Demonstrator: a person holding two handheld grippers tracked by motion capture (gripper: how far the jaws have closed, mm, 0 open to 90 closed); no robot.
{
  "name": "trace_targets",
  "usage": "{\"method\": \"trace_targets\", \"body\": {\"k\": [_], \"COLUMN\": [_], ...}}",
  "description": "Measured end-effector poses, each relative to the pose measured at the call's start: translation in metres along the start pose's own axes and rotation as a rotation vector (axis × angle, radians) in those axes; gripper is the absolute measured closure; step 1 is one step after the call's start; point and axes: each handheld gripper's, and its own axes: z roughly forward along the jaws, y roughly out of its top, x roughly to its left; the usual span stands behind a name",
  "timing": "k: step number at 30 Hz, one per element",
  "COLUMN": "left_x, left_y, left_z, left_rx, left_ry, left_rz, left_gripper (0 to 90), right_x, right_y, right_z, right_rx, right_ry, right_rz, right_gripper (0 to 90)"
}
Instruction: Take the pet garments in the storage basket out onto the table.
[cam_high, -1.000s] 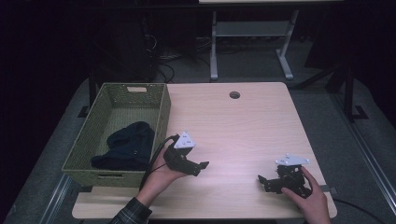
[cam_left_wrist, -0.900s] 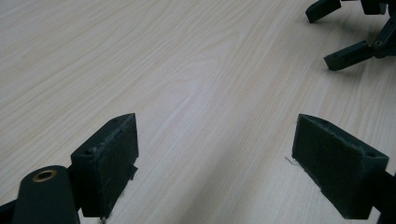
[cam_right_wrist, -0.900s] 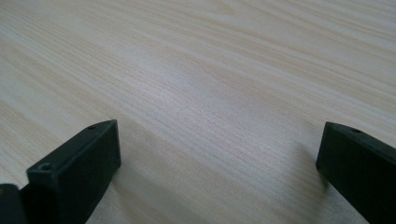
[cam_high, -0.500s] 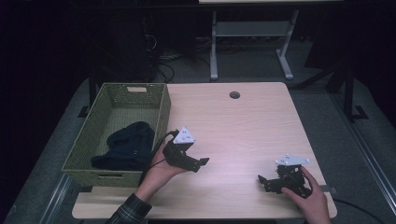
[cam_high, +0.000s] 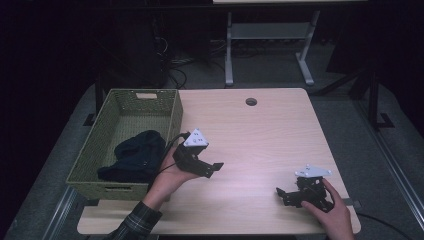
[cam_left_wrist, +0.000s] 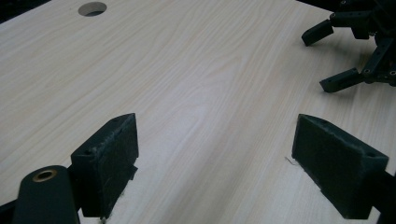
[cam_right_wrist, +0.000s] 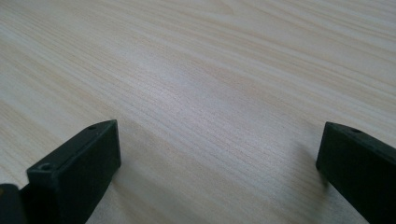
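My left gripper (cam_high: 212, 169) is held just above the wooden table (cam_high: 250, 135), beside the right wall of a green woven basket (cam_high: 176, 114). In the left gripper view its jaws (cam_left_wrist: 215, 126) stand wide open over bare wood with nothing between them. My right gripper (cam_high: 281, 196) rests low near the table's front right corner, pointing left. It also appears at the top right of the left gripper view as the right gripper (cam_left_wrist: 355, 46). In the right gripper view its jaws (cam_right_wrist: 219, 128) are open over bare tabletop. A dark cloth (cam_high: 135, 155) lies crumpled inside the basket.
A round cable hole (cam_high: 251, 101) sits near the table's far edge and shows again as the hole (cam_left_wrist: 92, 8) in the left gripper view. Beyond the table stands a white metal frame (cam_high: 270, 45) on dark floor. The basket overhangs the table's left side.
The left hand and its gripper have drifted slightly toward the far side of the table. The right gripper has stayed where it was.
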Motion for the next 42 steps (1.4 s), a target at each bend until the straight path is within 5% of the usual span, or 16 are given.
{"method": "trace_targets", "body": {"k": [26, 42], "left_x": [0.023, 0.044], "left_y": [0.005, -0.006], "left_z": [-0.033, -0.059], "left_rx": [-0.038, -0.060], "left_ry": [0.026, 0.083], "left_rz": [-0.030, -0.066], "left_gripper": [14.2, 14.2], "right_x": [0.000, 0.000], "right_y": [0.000, 0.000], "right_z": [0.000, 0.000], "right_rx": [-0.001, -0.001], "right_ry": [0.000, 0.000], "right_rz": [0.003, 0.003], "right_gripper": [0.0, 0.0]}}
